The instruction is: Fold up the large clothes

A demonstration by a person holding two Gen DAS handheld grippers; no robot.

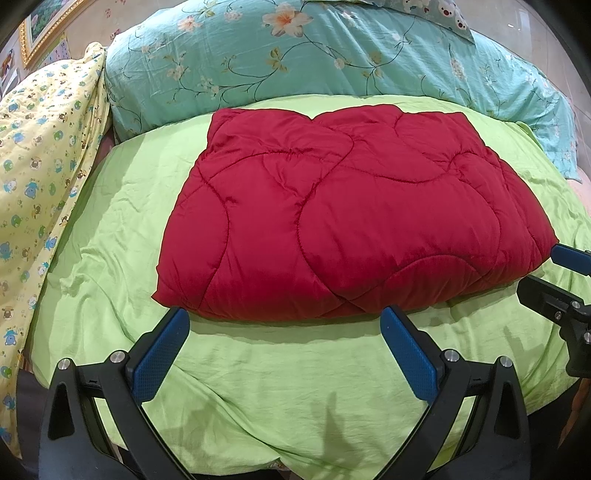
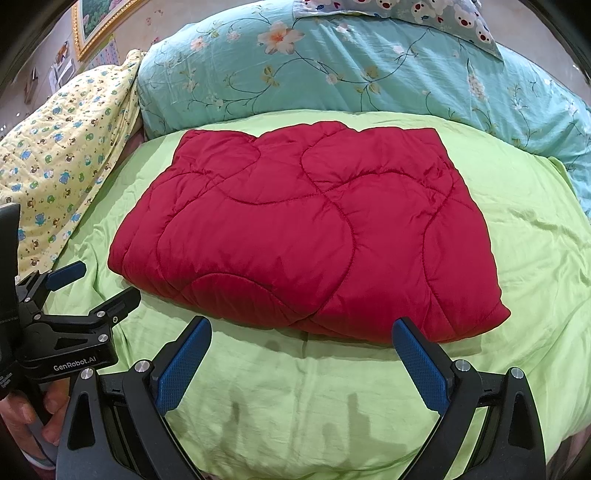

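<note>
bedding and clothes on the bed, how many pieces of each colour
red: 1, the folded quilted garment
green: 1, the sheet under it
teal floral: 1, the duvet behind
yellow with animal print: 1, the blanket at the left
pale blue with bear print: 1, the pillow at the back
total: 5

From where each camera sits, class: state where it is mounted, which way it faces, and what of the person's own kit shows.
Left wrist: on the left hand-held gripper, facing forward over the red quilted garment; the right hand-held gripper's tip enters at right.
Right wrist: on the right hand-held gripper, facing the same garment; the person's left hand shows.
Shared: garment, green sheet, floral pillow.
</note>
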